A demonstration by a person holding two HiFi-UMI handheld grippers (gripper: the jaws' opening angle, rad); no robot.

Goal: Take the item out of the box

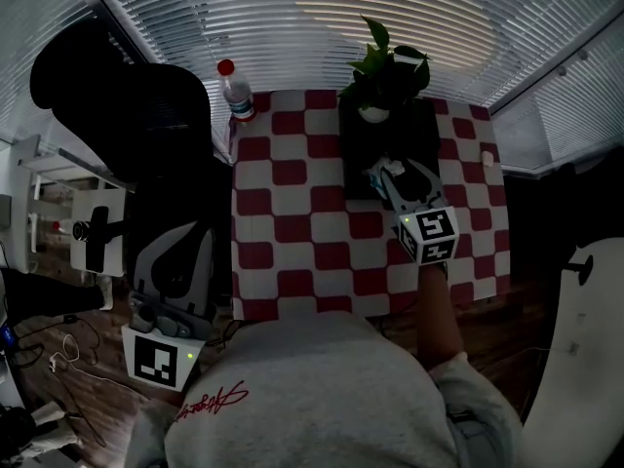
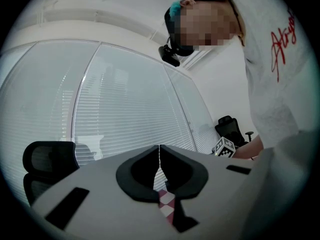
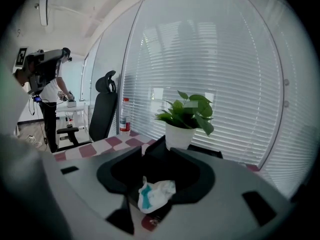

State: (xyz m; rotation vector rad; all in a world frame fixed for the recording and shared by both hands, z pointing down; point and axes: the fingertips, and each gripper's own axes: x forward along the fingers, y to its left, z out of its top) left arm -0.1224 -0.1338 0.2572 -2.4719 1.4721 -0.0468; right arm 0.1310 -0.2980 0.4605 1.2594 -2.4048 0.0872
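- R gripper (image 1: 390, 178): jaws pinched on item (image 3: 156, 194), a crumpled white/teal wad. Sits over near part of box (image 1: 363, 159); can't tell if item is fully clear of it.
- L gripper (image 2: 160, 160): jaws pressed together, nothing between. Held low at person's left, off table (image 1: 292, 224).
- Box: black, on far-right part of red/white check table.
- Plant (image 1: 387, 71): white pot, at box's far end.
- Bottle (image 1: 235, 92): red cap, far-left table corner.
- Chair (image 1: 127, 115): black, left of table.

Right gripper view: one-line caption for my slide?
Right gripper pinches a crumpled white-and-teal packet by the black box, potted plant behind.
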